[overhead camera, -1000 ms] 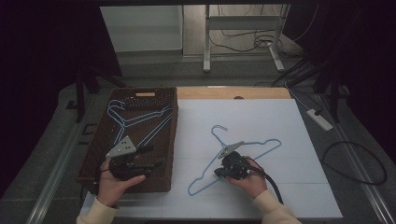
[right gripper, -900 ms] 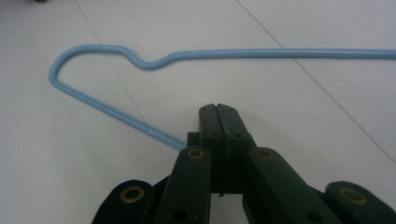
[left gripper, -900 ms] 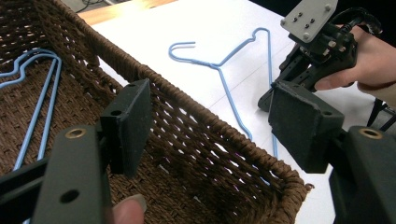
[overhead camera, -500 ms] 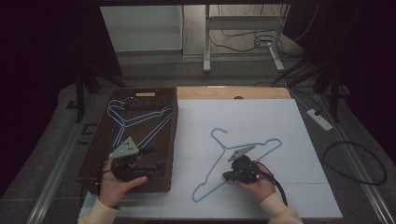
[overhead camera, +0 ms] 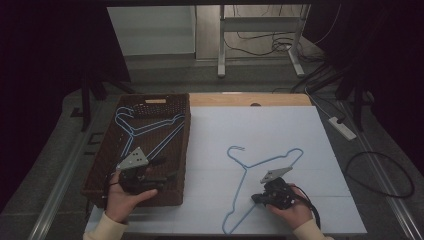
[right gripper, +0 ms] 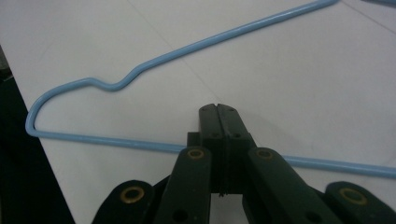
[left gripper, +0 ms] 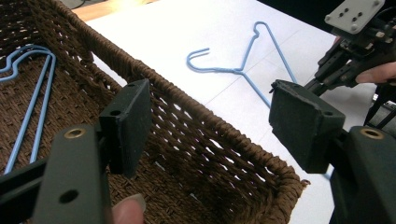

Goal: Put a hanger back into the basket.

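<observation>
You are working partway through putting blue hangers away: other hangers [overhead camera: 150, 127] are already lying in the wicker basket [overhead camera: 186, 150], while one blue hanger [overhead camera: 260, 167] is lying flat on the white table [overhead camera: 280, 127] to the basket's right, waiting to be lifted in. Your right gripper [right gripper: 218, 109] is pressing its jaws tight together over that hanger's long bottom wire, seemingly pinching it, though the jaws are covering the contact. Your left gripper [left gripper: 210, 121] is hovering with jaws spread wide and empty over the basket's near corner, and dim light is blurring how many hangers are stacked inside.
</observation>
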